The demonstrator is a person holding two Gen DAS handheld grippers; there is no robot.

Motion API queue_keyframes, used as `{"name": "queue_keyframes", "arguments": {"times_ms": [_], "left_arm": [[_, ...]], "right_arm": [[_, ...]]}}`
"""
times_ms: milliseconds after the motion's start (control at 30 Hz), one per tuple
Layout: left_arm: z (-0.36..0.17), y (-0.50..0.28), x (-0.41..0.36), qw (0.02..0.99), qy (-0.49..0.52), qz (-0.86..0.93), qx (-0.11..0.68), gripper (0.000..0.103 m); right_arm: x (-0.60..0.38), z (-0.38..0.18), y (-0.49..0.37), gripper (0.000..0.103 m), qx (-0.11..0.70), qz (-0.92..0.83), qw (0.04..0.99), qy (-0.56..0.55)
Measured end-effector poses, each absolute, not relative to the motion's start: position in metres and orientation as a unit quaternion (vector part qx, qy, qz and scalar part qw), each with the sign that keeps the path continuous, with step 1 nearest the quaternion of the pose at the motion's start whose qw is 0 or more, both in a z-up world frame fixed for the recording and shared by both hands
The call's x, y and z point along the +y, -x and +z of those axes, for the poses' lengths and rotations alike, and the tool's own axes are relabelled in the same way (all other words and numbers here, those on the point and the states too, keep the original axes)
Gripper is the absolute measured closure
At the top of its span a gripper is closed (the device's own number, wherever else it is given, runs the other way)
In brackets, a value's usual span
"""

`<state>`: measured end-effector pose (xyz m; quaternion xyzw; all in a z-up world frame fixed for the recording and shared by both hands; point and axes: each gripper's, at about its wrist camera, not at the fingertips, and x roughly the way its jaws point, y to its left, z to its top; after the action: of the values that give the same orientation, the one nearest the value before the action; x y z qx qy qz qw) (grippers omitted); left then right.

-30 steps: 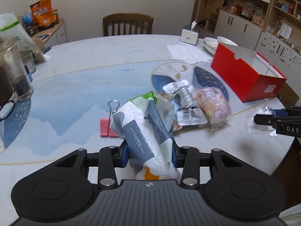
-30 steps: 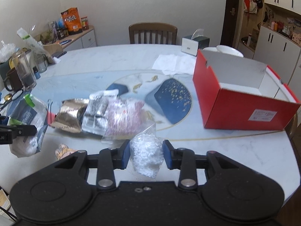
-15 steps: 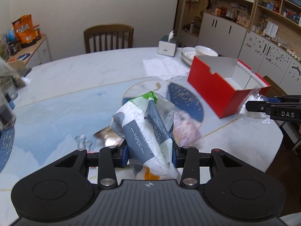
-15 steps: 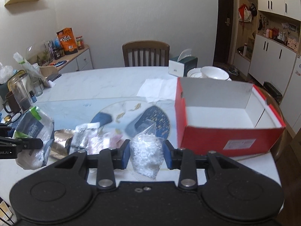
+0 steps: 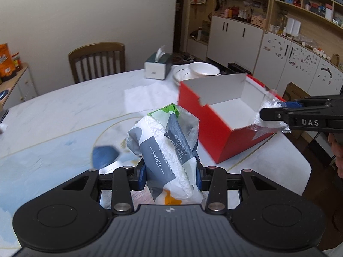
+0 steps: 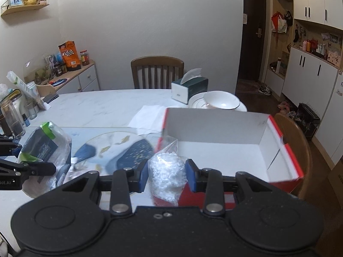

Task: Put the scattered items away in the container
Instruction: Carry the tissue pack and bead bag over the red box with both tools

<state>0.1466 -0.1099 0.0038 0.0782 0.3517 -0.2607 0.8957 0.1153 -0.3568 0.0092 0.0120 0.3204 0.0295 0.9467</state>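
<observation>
Currently the left gripper (image 5: 170, 174) is clenched on a tissue pack (image 5: 166, 150), with a blue pad pressing each side of the pack. The pack is grey, white and green, carries the word PAPER, and stands tilted between the fingers, above the table (image 5: 64, 111). In the right wrist view the same pack (image 6: 46, 150) appears at the left edge, held in the left gripper (image 6: 32, 168).

The right gripper (image 6: 167, 175) is clenched on a clear bag of white pellets (image 6: 167, 173). The bag sits upright between the blue pads, its top corner pointing up. In the left wrist view the right gripper (image 5: 276, 114) holds the bag (image 5: 268, 117) over the near right rim of the red box (image 5: 225, 141).

The red box is open at the top, has white inner walls, and rests on the table. Its floor (image 6: 225, 160) shows bare white.

Behind the box stand a tissue box (image 6: 189, 88) and stacked white bowls (image 6: 220, 101). A white napkin (image 6: 148, 117) lies flat on the table just left of the box. A wooden chair (image 6: 157, 71) stands at the far edge of the table
</observation>
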Motion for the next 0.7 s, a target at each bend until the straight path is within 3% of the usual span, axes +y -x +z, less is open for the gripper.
{"name": "queue_keyframes", "arguments": {"times_ms": [700], "left_arm": [[0.007,-0.201,-0.263,0.879,-0.131,-0.305,0.343,0.063]], "right_arm": [[-0.465,-0.011,-0.171,0.068,0.343,0.021,0.939,-0.023]]}}
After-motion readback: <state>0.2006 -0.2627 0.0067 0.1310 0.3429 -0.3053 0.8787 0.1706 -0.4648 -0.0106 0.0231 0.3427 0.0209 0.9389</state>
